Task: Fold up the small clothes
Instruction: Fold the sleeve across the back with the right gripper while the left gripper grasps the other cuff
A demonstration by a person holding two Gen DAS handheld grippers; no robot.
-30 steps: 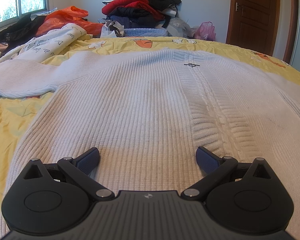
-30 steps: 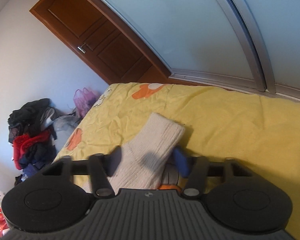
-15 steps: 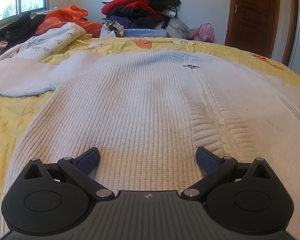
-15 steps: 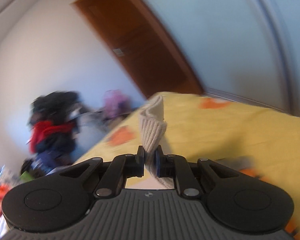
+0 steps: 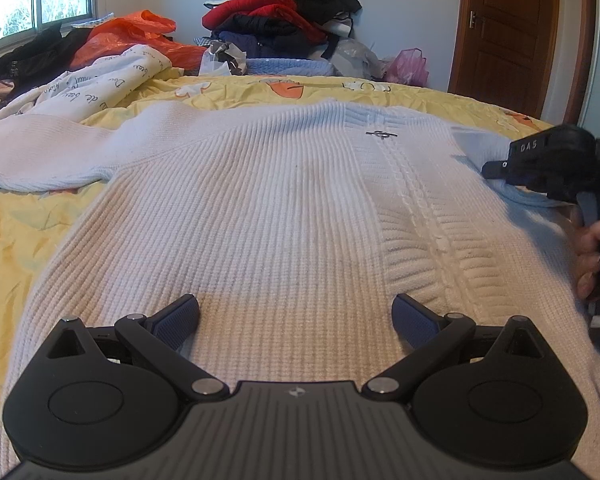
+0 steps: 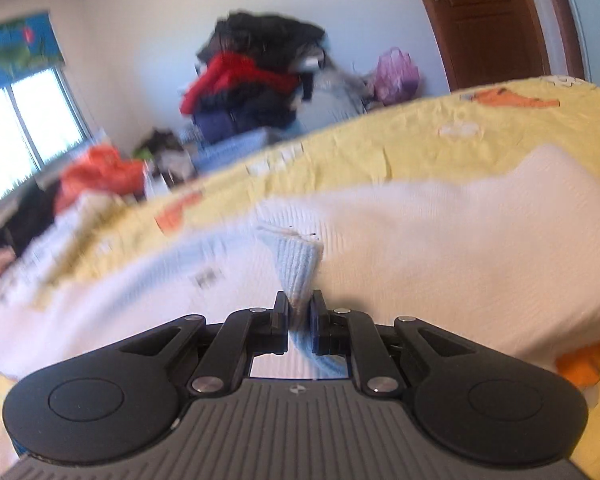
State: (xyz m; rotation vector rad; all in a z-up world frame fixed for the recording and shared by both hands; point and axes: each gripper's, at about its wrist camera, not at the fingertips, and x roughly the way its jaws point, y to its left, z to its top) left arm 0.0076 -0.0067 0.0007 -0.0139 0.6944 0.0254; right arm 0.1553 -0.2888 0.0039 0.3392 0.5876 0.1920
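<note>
A white ribbed knit sweater (image 5: 268,216) lies spread flat on the yellow bedsheet (image 5: 16,240). My left gripper (image 5: 296,316) hovers open over its hem, nothing between its blue pads. My right gripper (image 6: 299,314) is shut on the sleeve cuff (image 6: 298,268), which stands up pinched between the pads. The sleeve (image 6: 460,248) trails off to the right over the sweater body. In the left wrist view the right gripper's black body (image 5: 548,160) shows at the right edge, held by a hand (image 5: 592,256), above the sweater's right shoulder. Its fingertips are hidden there.
The sweater's other sleeve (image 5: 40,156) stretches to the left. A printed white cloth (image 5: 100,80), an orange bag (image 5: 136,36) and a pile of dark and red clothes (image 5: 276,16) lie along the far side. A wooden door (image 5: 504,28) stands at the right.
My right gripper closed on the sleeve cuff, lifted it and swung left over the sweater body, rolling as it went. It now appears in the left wrist view. The left gripper stayed put.
</note>
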